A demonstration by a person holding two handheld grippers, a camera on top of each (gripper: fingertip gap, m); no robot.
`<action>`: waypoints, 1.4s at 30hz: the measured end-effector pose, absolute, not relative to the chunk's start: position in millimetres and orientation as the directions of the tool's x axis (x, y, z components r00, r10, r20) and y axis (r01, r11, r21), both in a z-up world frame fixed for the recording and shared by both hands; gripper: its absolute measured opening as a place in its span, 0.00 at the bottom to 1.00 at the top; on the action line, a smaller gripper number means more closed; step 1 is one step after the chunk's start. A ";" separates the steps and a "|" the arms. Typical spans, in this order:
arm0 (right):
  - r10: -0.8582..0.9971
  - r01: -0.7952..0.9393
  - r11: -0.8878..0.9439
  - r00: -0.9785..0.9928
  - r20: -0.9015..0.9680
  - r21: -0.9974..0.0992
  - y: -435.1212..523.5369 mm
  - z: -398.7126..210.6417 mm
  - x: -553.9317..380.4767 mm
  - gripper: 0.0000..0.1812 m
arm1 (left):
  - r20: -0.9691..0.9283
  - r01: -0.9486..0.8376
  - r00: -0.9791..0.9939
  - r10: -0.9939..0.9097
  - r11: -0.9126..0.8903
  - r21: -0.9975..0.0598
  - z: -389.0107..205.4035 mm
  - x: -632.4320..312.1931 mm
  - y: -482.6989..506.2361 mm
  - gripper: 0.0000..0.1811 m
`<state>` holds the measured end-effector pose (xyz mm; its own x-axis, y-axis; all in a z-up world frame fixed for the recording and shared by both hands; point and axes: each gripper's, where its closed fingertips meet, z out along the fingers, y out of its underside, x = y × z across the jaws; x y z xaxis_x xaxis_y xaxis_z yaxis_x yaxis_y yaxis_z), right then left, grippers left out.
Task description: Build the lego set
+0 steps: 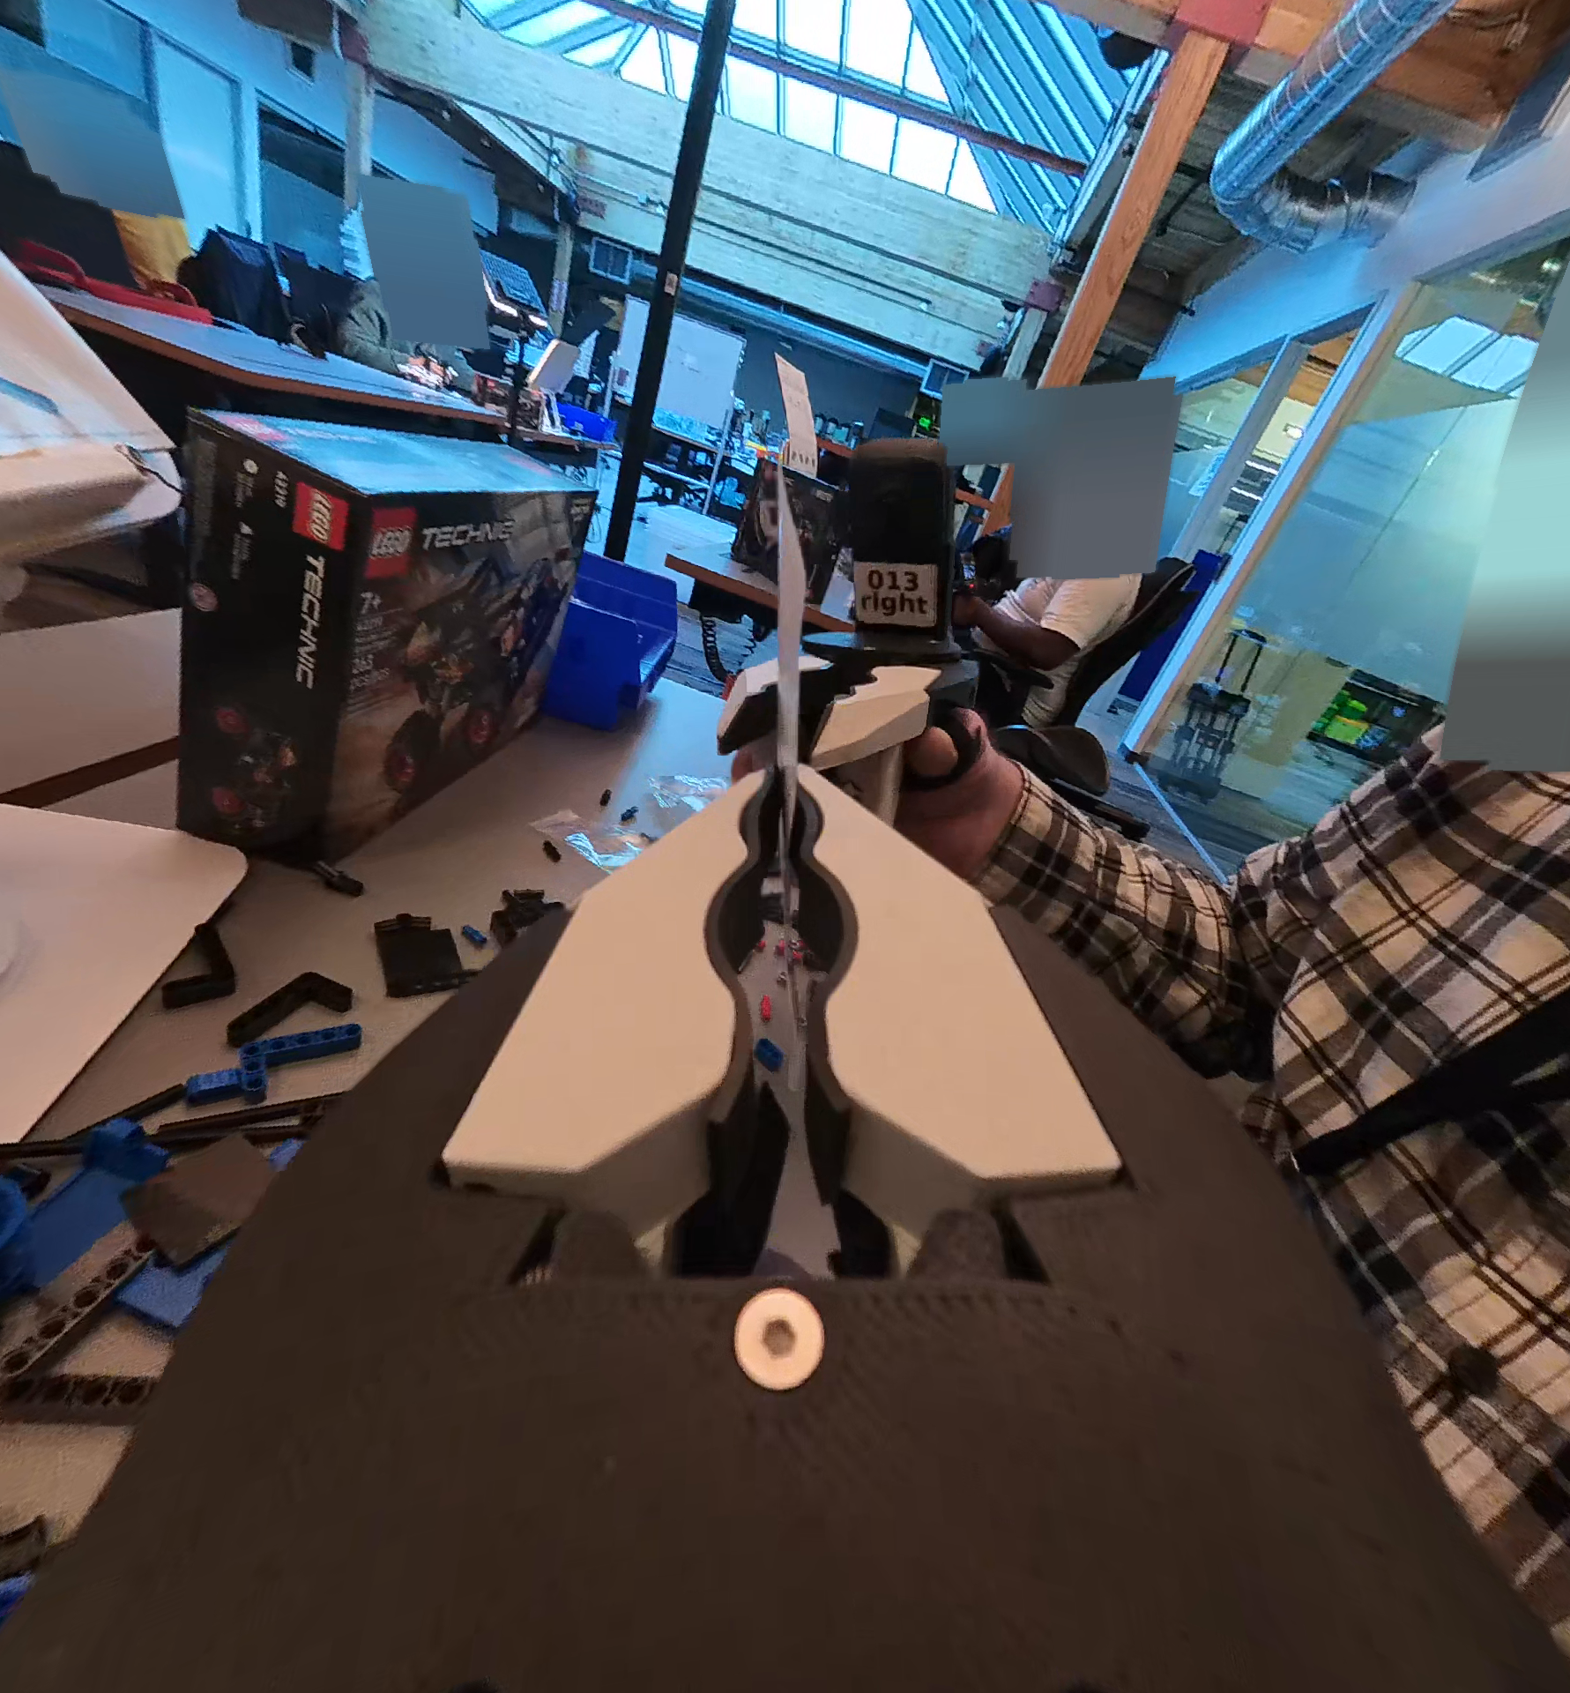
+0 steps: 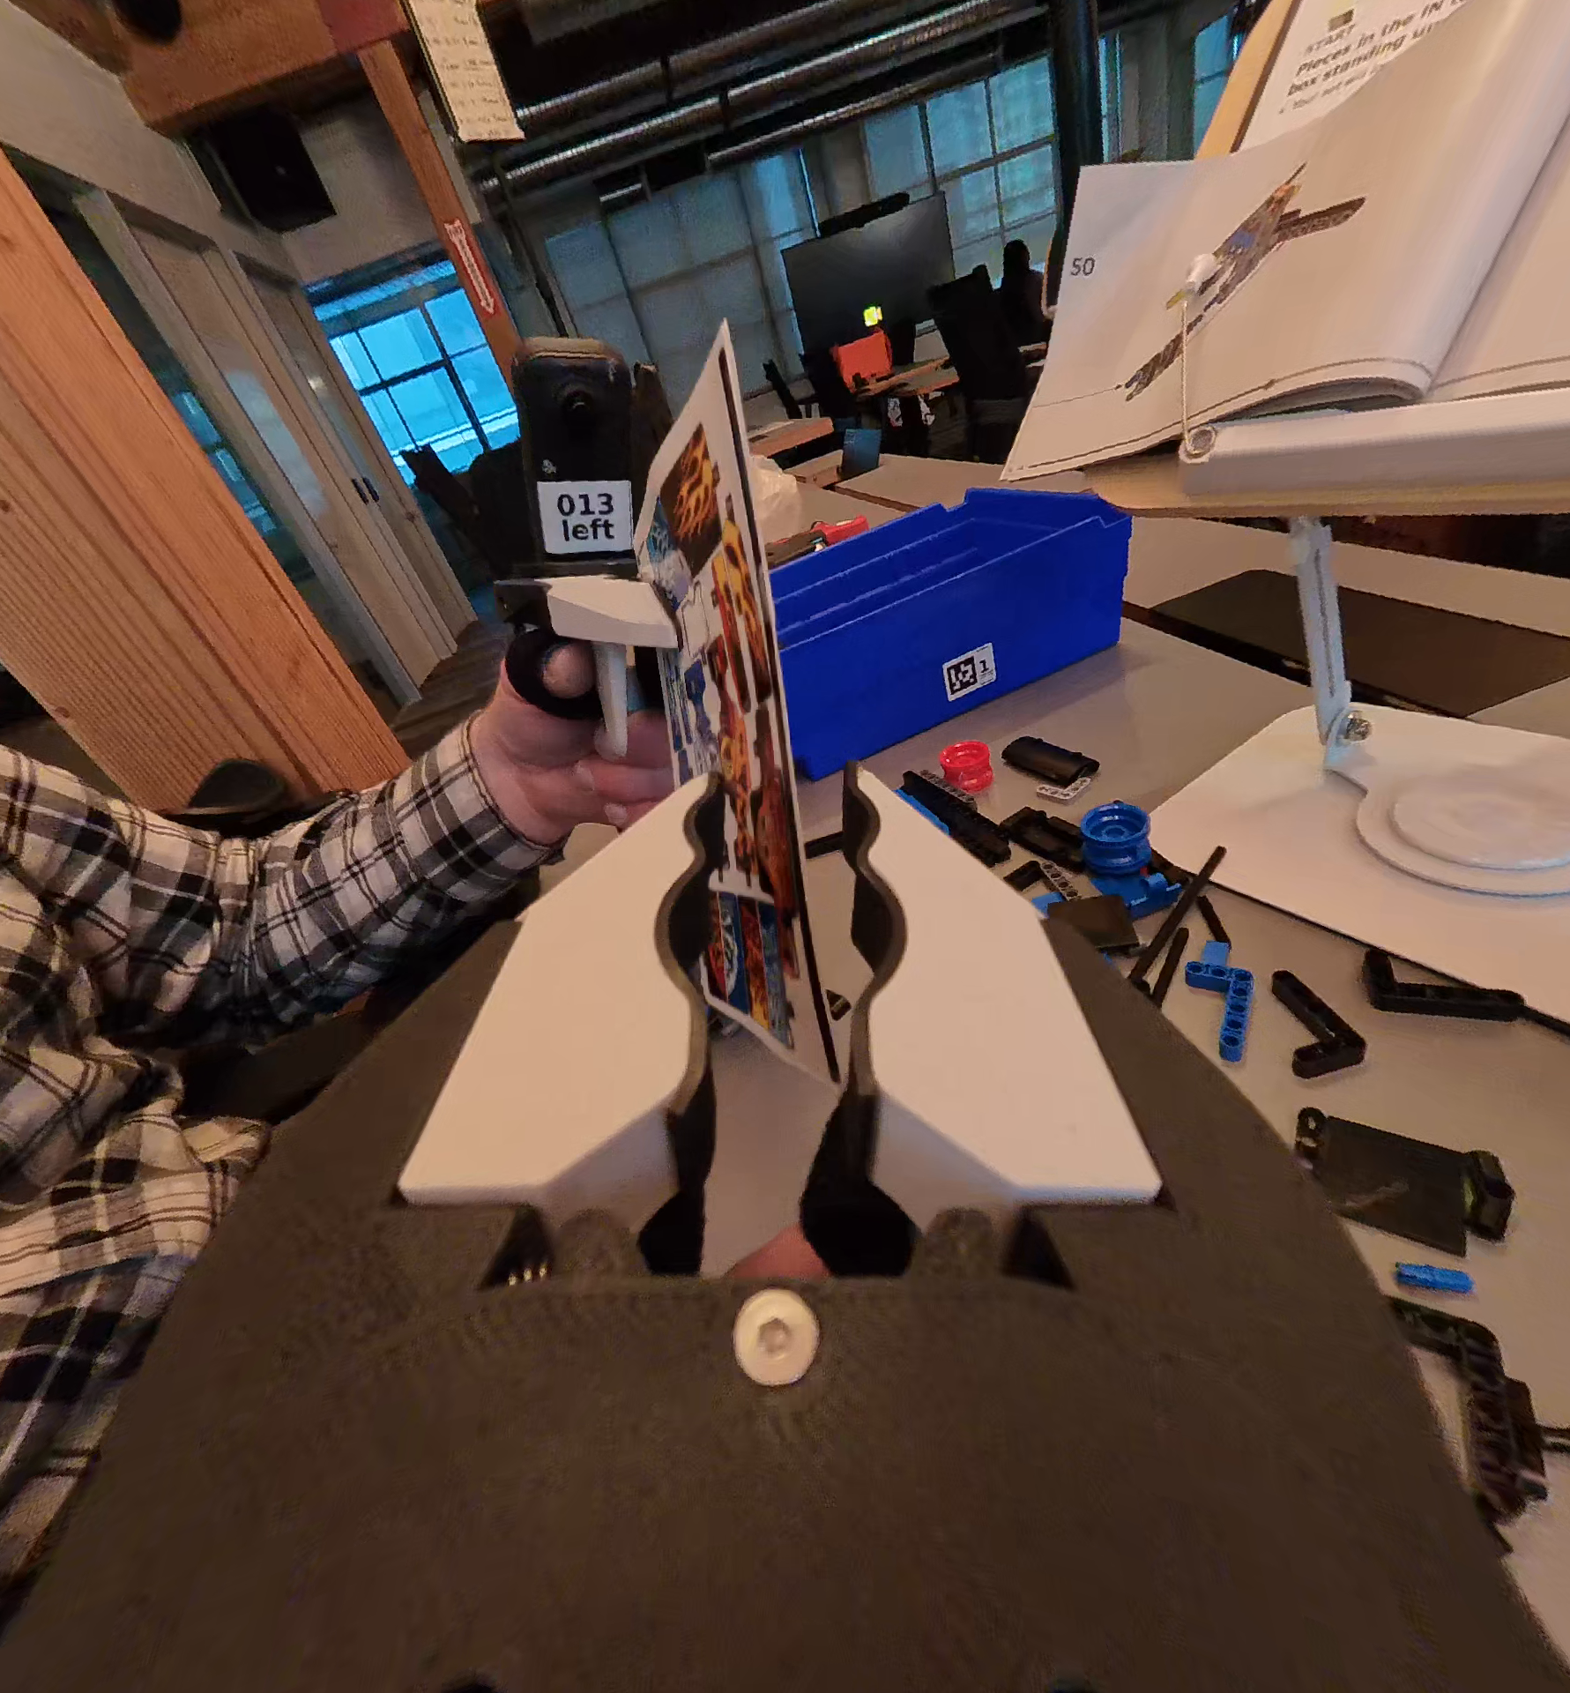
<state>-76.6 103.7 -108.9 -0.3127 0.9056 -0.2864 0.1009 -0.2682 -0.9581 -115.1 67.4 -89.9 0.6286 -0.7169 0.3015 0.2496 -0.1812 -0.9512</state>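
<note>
A sticker sheet [image 2: 735, 696] stands upright in mid-air above the counter [image 2: 1156, 724], in the centre of both views. In the left wrist view it is seen edge-on as a thin pale strip [image 1: 790, 641] rising from the tips of the left gripper [image 1: 785, 797], whose white fingers [image 1: 634, 989] are drawn together on its lower edge so that only the wavy dark channel between them stays open.

In the right wrist view the printed face of the sheet, with orange flame and blue decals, slants from upper centre down into the gap of the right gripper [image 2: 781, 788]. Its white fingers [image 2: 973, 999] stand narrowly apart, and the sheet's lower corner lies between them, close against the right-hand finger; whether they pinch it cannot be told from this view. In the left wrist view the same gripper [image 1: 795, 710], farther off above centre, has its fingers on either side of the strip.

Loose black and blue beams [image 2: 1225, 1003], a blue wheel hub [image 2: 1115, 829] and a red hub [image 2: 966, 762] lie on the counter at right of the right wrist view, before a blue bin [image 2: 937, 605]. An open instruction booklet [image 2: 1312, 275] rests on a white stand at upper right. The set's box [image 1: 369, 623] stands at left of the left wrist view.
</note>
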 end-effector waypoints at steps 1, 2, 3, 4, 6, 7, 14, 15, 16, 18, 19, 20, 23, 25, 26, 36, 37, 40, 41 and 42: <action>0.908 0.095 -0.259 -0.316 -0.276 -0.961 102.1 -108.1 -76.9 0.12 | 0.302 0.242 0.623 -0.722 -0.188 -0.952 -91.8 -112.1 67.2 0.00; 0.910 0.087 -0.252 -0.319 -0.266 -0.964 100.8 -107.0 -77.2 0.11 | 0.302 0.234 0.619 -0.725 -0.197 -0.952 -94.0 -109.6 67.2 0.00; 0.912 0.080 -0.246 -0.319 -0.258 -0.966 100.2 -106.0 -77.3 0.10 | 0.304 0.225 0.611 -0.731 -0.208 -0.952 -96.5 -106.4 66.6 0.00; 0.913 0.076 -0.241 -0.319 -0.253 -0.967 99.8 -105.6 -77.3 0.09 | 0.305 0.216 0.606 -0.735 -0.216 -0.952 -98.7 -103.7 66.1 0.00; 0.913 0.066 -0.243 -0.323 -0.251 -0.968 99.6 -103.8 -76.9 0.06 | 0.304 0.209 0.609 -0.733 -0.222 -0.952 -101.8 -101.9 67.1 0.00; 0.911 0.062 -0.245 -0.328 -0.252 -0.967 99.0 -102.9 -76.5 0.03 | 0.309 0.210 0.605 -0.733 -0.227 -0.951 -103.1 -101.3 67.3 0.00; 0.896 0.072 -0.285 -0.333 -0.293 -0.956 98.5 -103.1 -77.3 0.00 | 0.328 0.243 0.608 -0.723 -0.224 -0.944 -104.1 -104.4 70.9 0.00; 0.889 0.072 -0.302 -0.337 -0.308 -0.950 98.8 -102.8 -77.5 0.00 | 0.334 0.248 0.605 -0.723 -0.227 -0.942 -104.2 -104.6 71.3 0.00; 0.884 0.066 -0.313 -0.344 -0.316 -0.948 98.8 -101.6 -77.3 0.00 | 0.343 0.251 0.604 -0.719 -0.236 -0.939 -105.4 -105.0 72.1 0.00; 0.884 0.042 -0.314 -0.350 -0.309 -0.948 98.7 -96.8 -76.7 0.06 | 0.364 0.247 0.592 -0.719 -0.268 -0.931 -110.1 -102.6 72.2 0.00; 0.887 0.035 -0.307 -0.351 -0.299 -0.951 98.2 -95.7 -76.7 0.08 | 0.371 0.250 0.582 -0.723 -0.275 -0.928 -110.6 -100.7 71.8 0.00; 0.888 0.033 -0.301 -0.355 -0.293 -0.953 97.0 -95.1 -76.9 0.08 | 0.379 0.252 0.572 -0.728 -0.284 -0.925 -111.2 -98.3 71.3 0.00; 0.884 0.017 -0.303 -0.369 -0.288 -0.953 93.6 -92.4 -77.4 0.05 | 0.388 0.227 0.563 -0.730 -0.314 -0.922 -117.4 -91.6 71.8 0.00; 0.885 0.032 -0.290 -0.372 -0.281 -0.956 91.5 -94.6 -77.7 0.00 | 0.398 0.232 0.546 -0.737 -0.324 -0.917 -118.5 -88.2 71.2 0.00; 0.887 0.037 -0.291 -0.364 -0.284 -0.956 92.8 -95.2 -77.8 0.00 | 0.404 0.242 0.536 -0.741 -0.323 -0.915 -117.5 -87.6 70.9 0.00; 0.896 0.055 -0.336 -0.288 -0.337 -0.940 104.3 -96.6 -81.7 0.15 | 0.344 0.239 0.551 -0.760 -0.252 -0.938 -107.5 -78.5 72.5 0.00; 0.942 0.020 -0.266 -0.209 -0.264 -0.964 114.0 -92.4 -80.1 0.21 | 0.361 0.258 0.548 -0.755 -0.259 -0.931 -107.3 -79.4 73.6 0.00; 0.987 -0.023 0.148 0.063 0.146 -0.989 131.5 -74.0 -66.7 0.15 | 0.391 0.307 0.571 -0.722 -0.254 -0.917 -105.8 -86.0 79.7 0.00; 0.961 -0.015 0.262 0.092 0.259 -0.965 125.7 -68.9 -64.0 0.15 | 0.395 0.323 0.579 -0.713 -0.245 -0.914 -103.7 -88.2 81.1 0.00; 0.943 -0.015 0.325 0.077 0.322 -0.946 114.7 -66.0 -64.1 0.12 | 0.397 0.334 0.583 -0.709 -0.236 -0.913 -101.5 -89.1 81.7 0.00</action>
<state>-64.1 114.7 -66.0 0.0775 0.9434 0.3225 -0.0154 0.3246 -0.9457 -89.1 81.7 -101.5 0.5826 -0.7093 0.3968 0.3338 -0.2364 -0.9125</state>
